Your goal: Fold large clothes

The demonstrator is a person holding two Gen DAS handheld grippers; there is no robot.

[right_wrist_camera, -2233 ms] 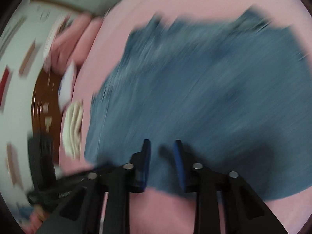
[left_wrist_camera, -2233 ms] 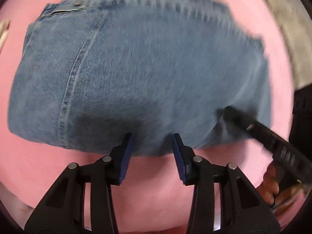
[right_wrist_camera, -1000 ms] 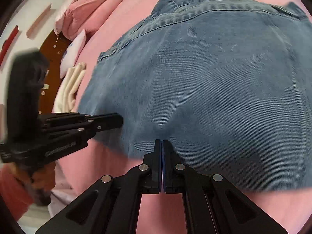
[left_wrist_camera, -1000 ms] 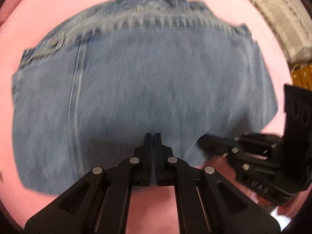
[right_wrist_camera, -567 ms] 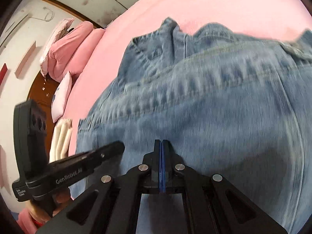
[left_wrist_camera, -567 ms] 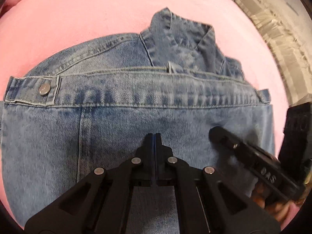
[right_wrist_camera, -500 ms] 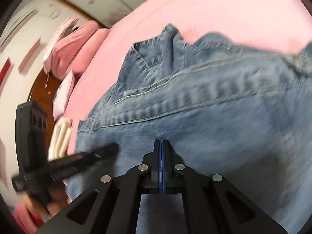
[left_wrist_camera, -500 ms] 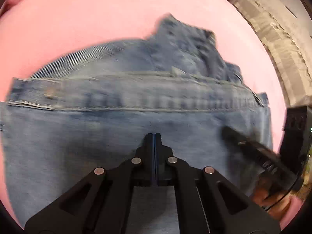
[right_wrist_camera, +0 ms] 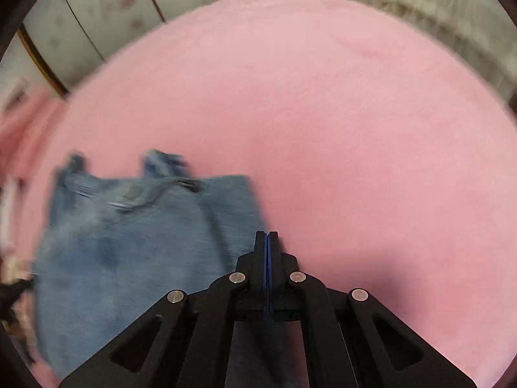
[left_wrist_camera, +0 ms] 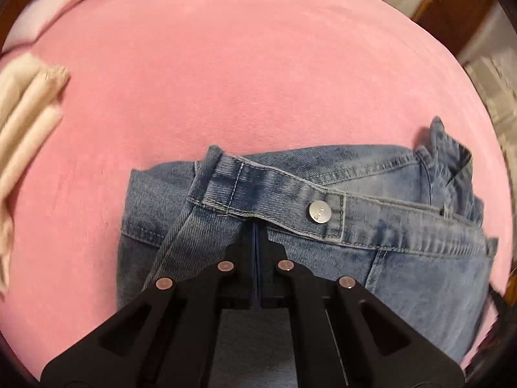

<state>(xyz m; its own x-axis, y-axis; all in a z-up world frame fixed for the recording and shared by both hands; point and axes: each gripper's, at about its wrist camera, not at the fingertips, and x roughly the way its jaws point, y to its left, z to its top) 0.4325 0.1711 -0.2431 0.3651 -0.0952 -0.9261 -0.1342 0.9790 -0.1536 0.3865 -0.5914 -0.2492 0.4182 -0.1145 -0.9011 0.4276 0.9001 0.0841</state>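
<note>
The denim jacket point(left_wrist_camera: 371, 258) lies folded on the pink bed cover point(left_wrist_camera: 258, 80), its long axis running left to right across the left wrist view. The hem band with a metal snap button point(left_wrist_camera: 320, 212) lies along the far edge of the fold, and the collar point(left_wrist_camera: 452, 168) sticks out past it at the far right. At the left end a layer of denim is pulled up into a ridge that runs toward the left tool point(left_wrist_camera: 257, 223).

The left tool is closed, its tips tucked under the hem band; whether cloth is pinched between them cannot be told. The right tool point(right_wrist_camera: 267, 236) is closed with its pads together, just off the jacket's point(right_wrist_camera: 145, 242) right edge over bare bed cover point(right_wrist_camera: 355, 129); no cloth is visible between the tips. That view is blurred.

Far of the jacket the cover is open and wide. Folded cream cloth point(left_wrist_camera: 29, 110) lies at the left edge, a pale pillow point(left_wrist_camera: 55, 6) at the far left, and wardrobe doors point(right_wrist_camera: 113, 9) stand beyond the bed.
</note>
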